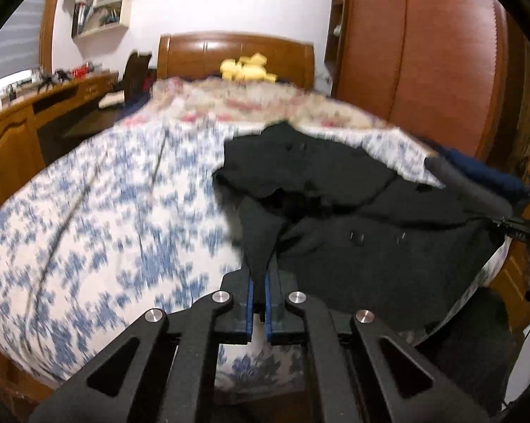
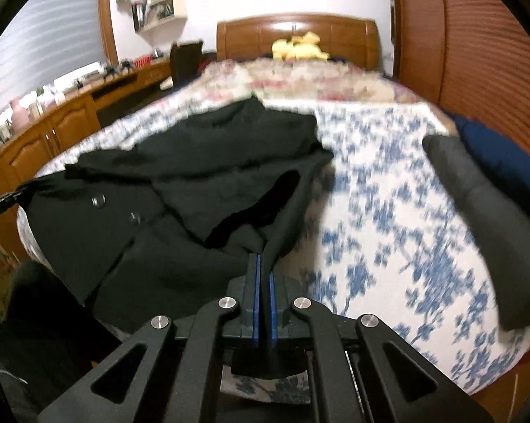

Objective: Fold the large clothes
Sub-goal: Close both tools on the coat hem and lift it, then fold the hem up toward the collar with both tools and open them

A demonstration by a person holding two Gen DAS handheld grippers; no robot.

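Nearest, my left gripper (image 1: 259, 282) — clamped on the black coat's (image 1: 353, 211) hem. My right gripper (image 2: 263, 268) likewise pinches that coat (image 2: 180, 190), which lies on the blue-flowered bedspread (image 1: 106, 211). Only my right view shows a grey sleeve (image 2: 483, 211) and pink vase (image 2: 18, 112). Farthest, the wooden headboard (image 1: 236, 53) — yellow toy (image 1: 247, 67) before it.

left tool (image 1: 259, 282): clamped, angled down | right tool (image 2: 264, 264): clamped, angled down
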